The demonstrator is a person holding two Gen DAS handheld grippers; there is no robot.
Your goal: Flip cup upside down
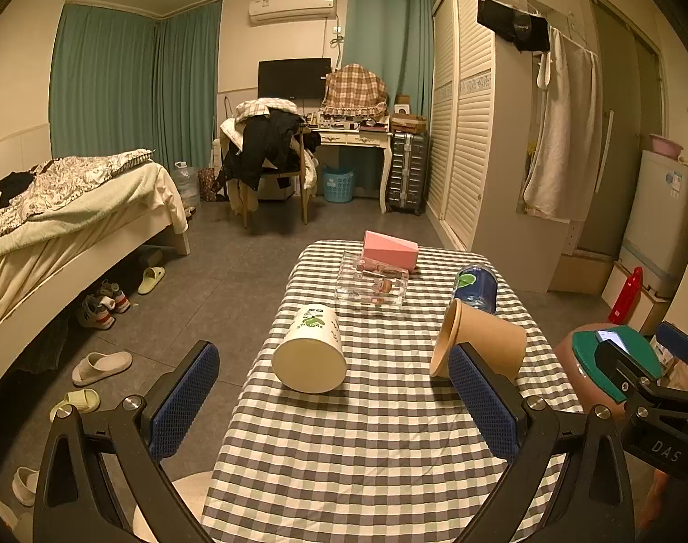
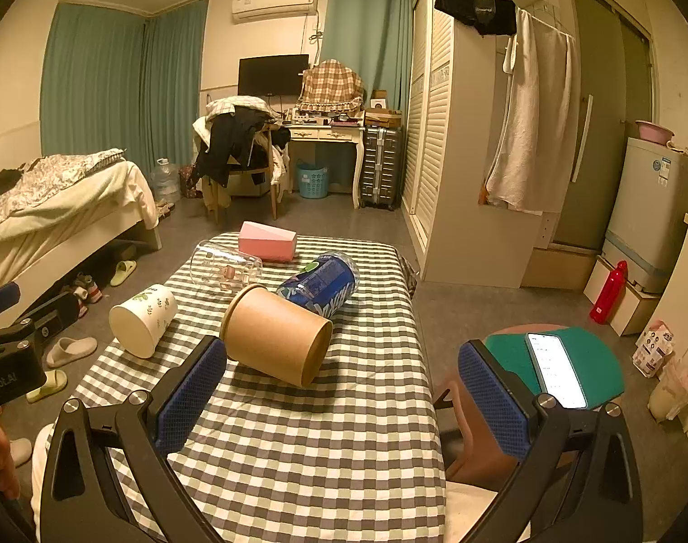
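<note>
A white paper cup with a green leaf print (image 1: 311,349) (image 2: 144,319) lies on its side on the checkered table (image 1: 366,443) (image 2: 298,443). A brown paper cup (image 1: 479,344) (image 2: 276,335) also lies on its side to its right. My left gripper (image 1: 334,389) is open and empty, just short of both cups; its right finger (image 1: 479,402) overlaps the brown cup's lower edge in the view. My right gripper (image 2: 344,389) is open and empty, with its left finger (image 2: 192,393) near the brown cup.
A clear glass cup (image 1: 372,281) (image 2: 226,266), a blue plastic bottle (image 1: 476,288) (image 2: 321,285) and a pink box (image 1: 389,249) (image 2: 267,240) lie further back on the table. A stool with a green pad and a phone (image 2: 556,369) stands at the right. A bed (image 1: 49,226) is at the left.
</note>
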